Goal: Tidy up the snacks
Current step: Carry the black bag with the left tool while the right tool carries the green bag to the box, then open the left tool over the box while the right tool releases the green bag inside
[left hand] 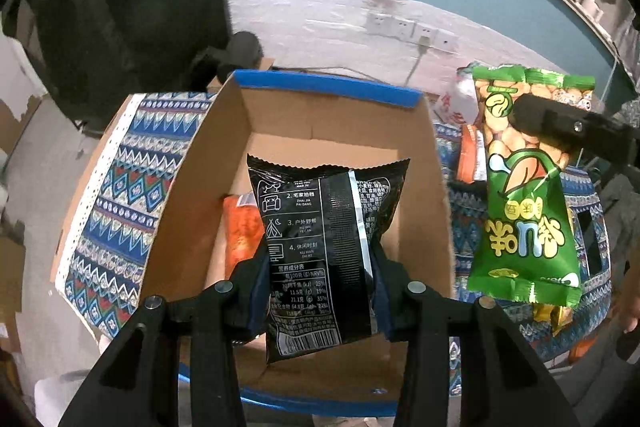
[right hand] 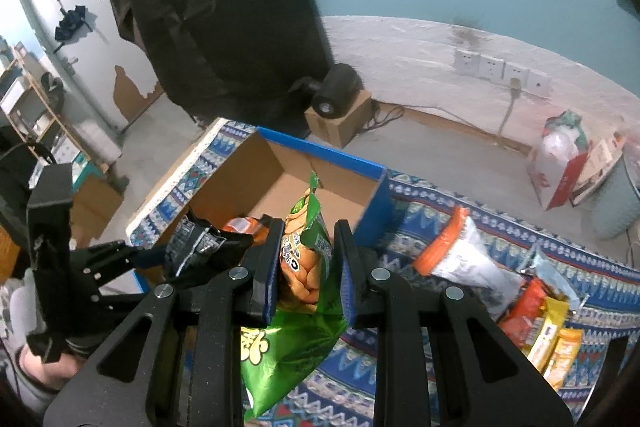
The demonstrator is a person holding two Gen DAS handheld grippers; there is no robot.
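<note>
My left gripper (left hand: 320, 287) is shut on a black snack bag (left hand: 324, 247) and holds it over the open cardboard box (left hand: 192, 195) with blue rims. An orange snack pack (left hand: 240, 231) lies inside the box. My right gripper (right hand: 308, 267) is shut on a green peanut bag (right hand: 304, 327), which hangs to the right of the box in the left wrist view (left hand: 524, 211). The right wrist view shows the left gripper (right hand: 152, 255) with the black bag (right hand: 200, 243) at the box's near left edge.
The box stands on a patterned blue cloth (right hand: 460, 207). Several snack packs lie on the cloth at the right, an orange-and-white bag (right hand: 460, 255) and yellow bars (right hand: 552, 343). A white plastic bag (right hand: 560, 163) and a cardboard box with a black roll (right hand: 340, 95) sit on the floor behind.
</note>
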